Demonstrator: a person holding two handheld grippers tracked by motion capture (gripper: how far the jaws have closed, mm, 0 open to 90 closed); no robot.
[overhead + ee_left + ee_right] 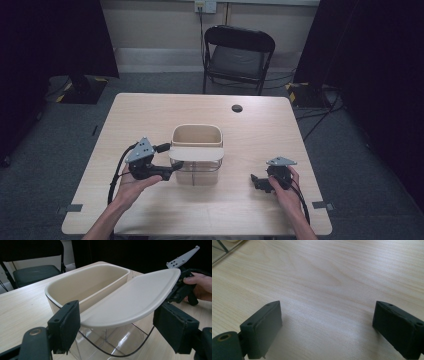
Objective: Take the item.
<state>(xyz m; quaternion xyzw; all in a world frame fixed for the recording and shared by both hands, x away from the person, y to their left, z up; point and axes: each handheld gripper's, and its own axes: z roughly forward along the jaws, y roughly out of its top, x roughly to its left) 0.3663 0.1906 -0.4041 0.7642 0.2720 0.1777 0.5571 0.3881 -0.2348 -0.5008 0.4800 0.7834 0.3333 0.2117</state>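
Observation:
A tub stands mid-table: a beige inner bin (196, 134) at the back and a clear plastic compartment (197, 172) at the front. A beige lid (197, 154) lies flat over the clear compartment. My left gripper (171, 158) is at the lid's left end, open. In the left gripper view the lid (130, 300) reaches in between the two jaws, its edges close to both pads. My right gripper (256, 182) rests low over bare table to the right of the tub, open, with nothing between its jaws (327, 322).
The light wooden table (150, 115) has a dark round cable hole (237, 108) at the back. A black folding chair (237, 55) stands behind the table. Bare tabletop lies left, right and in front of the tub.

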